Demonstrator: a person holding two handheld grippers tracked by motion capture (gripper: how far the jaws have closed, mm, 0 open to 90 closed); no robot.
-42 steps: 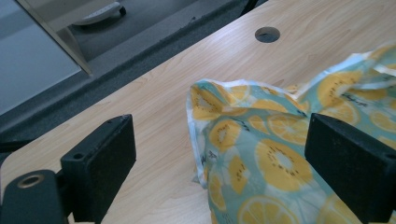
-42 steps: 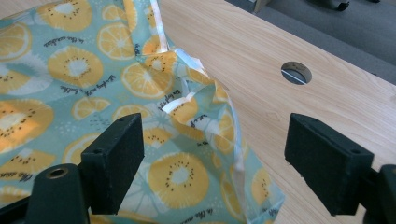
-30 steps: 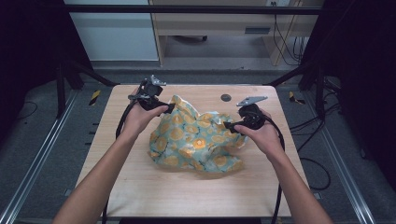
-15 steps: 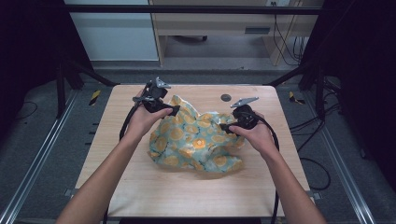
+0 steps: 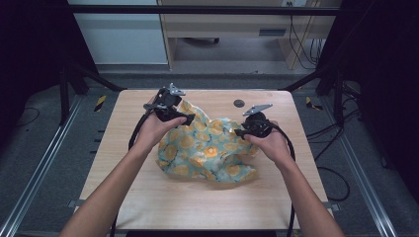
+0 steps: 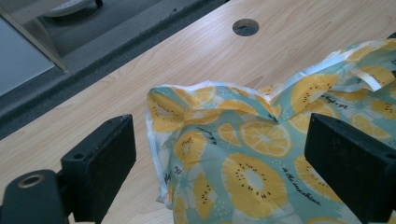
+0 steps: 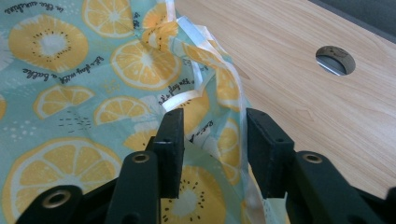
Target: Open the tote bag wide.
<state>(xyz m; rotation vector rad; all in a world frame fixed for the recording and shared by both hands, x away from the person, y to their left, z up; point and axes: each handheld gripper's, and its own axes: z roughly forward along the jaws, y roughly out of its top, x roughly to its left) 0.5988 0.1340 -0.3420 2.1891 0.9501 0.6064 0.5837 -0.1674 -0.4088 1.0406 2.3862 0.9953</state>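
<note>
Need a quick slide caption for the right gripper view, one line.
Right gripper, jaws partly open, straddling the white-trimmed edge of a lemon-print cloth on a wooden table.

Light wood-grain worktop (image 5: 148,187), corners rounded. Round hole (image 5: 239,103) near the far edge, right of centre; same hole (image 6: 245,27) in the left gripper view, and again (image 7: 335,59) in the right gripper view. Grey floor (image 5: 39,148) all round. Metal rails (image 5: 29,187) along both sides. Pale cabinet (image 5: 222,24) and white panel (image 5: 118,34) beyond the far edge. Black cables (image 5: 336,173) on the floor at right.
</note>
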